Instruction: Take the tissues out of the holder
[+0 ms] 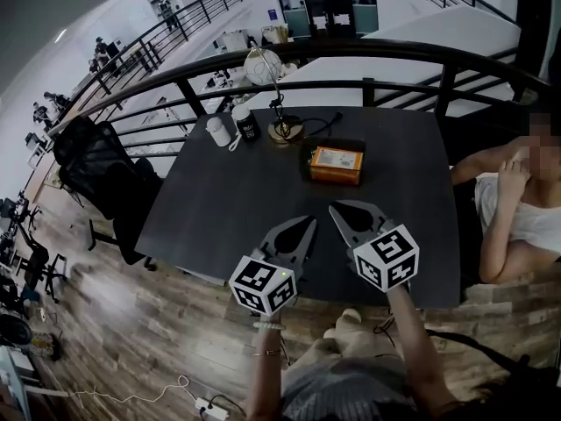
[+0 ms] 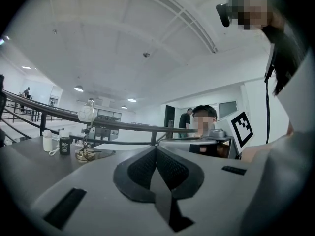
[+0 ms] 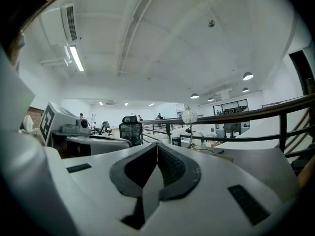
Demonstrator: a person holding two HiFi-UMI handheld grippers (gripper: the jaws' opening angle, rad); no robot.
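Left gripper (image 1: 308,224) and right gripper (image 1: 335,209) hover side by side at the near edge of the table (image 1: 219,209).
Each has its jaws pressed together with nothing between them. The holder (image 1: 334,162), with an orange tissue pack in it, sits on the far half of the table, just right of the lamp (image 1: 282,121), well beyond both grippers.
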